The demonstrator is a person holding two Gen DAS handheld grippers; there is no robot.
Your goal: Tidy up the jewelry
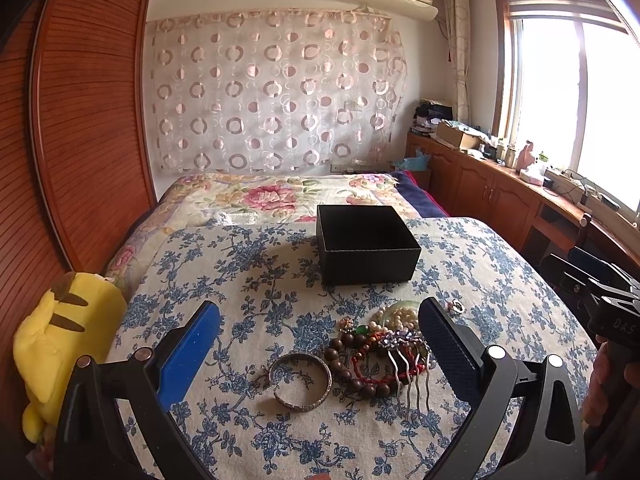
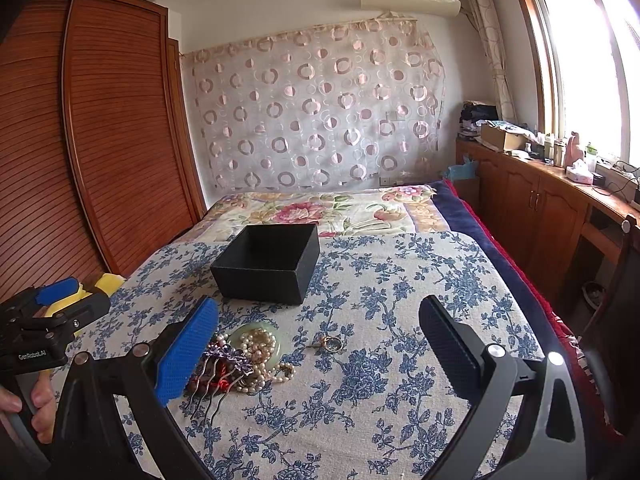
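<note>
An open black box [image 1: 366,243] [image 2: 268,263] stands on the blue-flowered cloth [image 1: 248,264] [image 2: 400,280]. In front of it lies a heap of jewelry: a silver bangle [image 1: 300,381], dark wooden beads [image 1: 348,376], a red cord bracelet [image 1: 380,364], a purple hair comb [image 1: 408,364] [image 2: 218,374], pearls [image 1: 400,316] [image 2: 260,354] on a pale jade ring [image 2: 276,344], and a small ring [image 1: 456,306] [image 2: 332,344]. My left gripper [image 1: 320,344] hangs open above the heap. My right gripper [image 2: 320,348] is open too, the small ring between its fingers, the heap at its left finger.
A yellow plush toy [image 1: 60,344] lies at the cloth's left edge beside a wooden wardrobe [image 1: 72,120]. A floral bedspread [image 1: 260,196] stretches behind the box. Wooden cabinets [image 2: 532,208] with clutter run under the window on the right. A hand [image 2: 36,408] grips the left tool.
</note>
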